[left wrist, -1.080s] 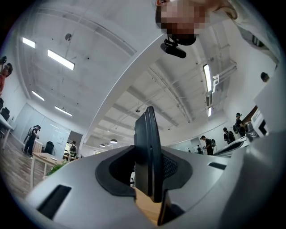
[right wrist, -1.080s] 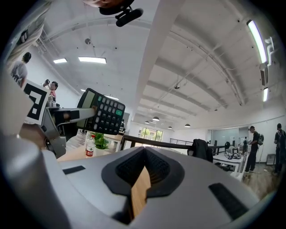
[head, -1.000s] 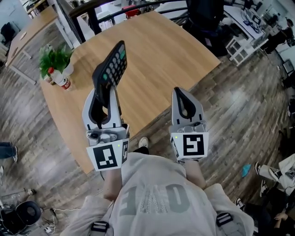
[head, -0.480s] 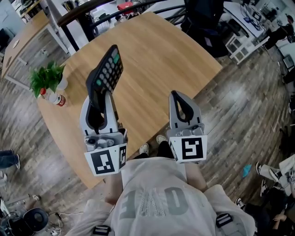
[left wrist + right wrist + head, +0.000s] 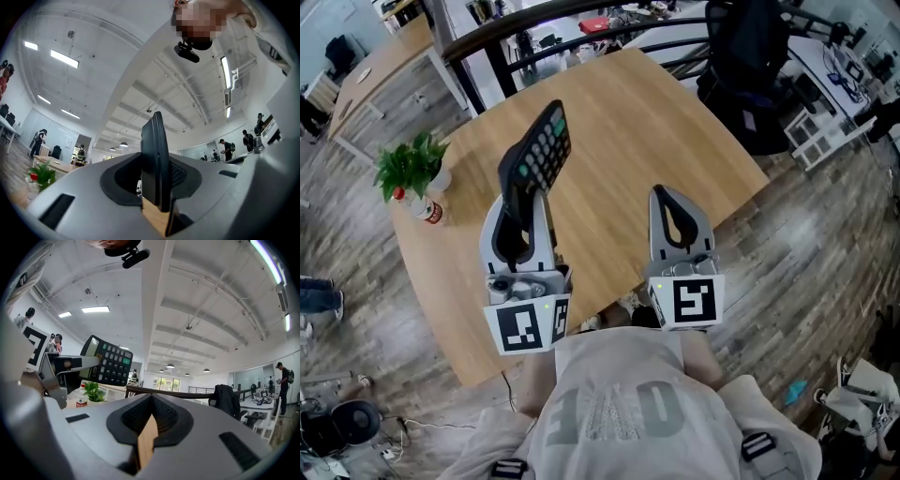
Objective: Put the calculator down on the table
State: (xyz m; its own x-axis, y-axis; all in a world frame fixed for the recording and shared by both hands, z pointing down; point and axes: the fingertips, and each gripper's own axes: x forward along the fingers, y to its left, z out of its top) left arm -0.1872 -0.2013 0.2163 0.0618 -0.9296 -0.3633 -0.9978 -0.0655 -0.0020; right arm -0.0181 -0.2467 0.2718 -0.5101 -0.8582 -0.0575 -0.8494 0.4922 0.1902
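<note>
Scene evenly lit by ceiling light strips [image 5: 64, 58], brightness high, shadows soft and faint, pale glare seen on the wooden floor [image 5: 797, 225], edges strongly bent by fisheye, corners blackened, nearest surfaces blurred.

Open-plan office: large wooden table [image 5: 666, 122] bearing a potted plant [image 5: 412, 167], black office chair [image 5: 755, 70], cluttered desks [image 5: 834, 66], wood-plank floor [image 5: 825, 234], ceiling strip lights [image 5: 64, 58], people [image 5: 247, 139] at far workstations.
</note>
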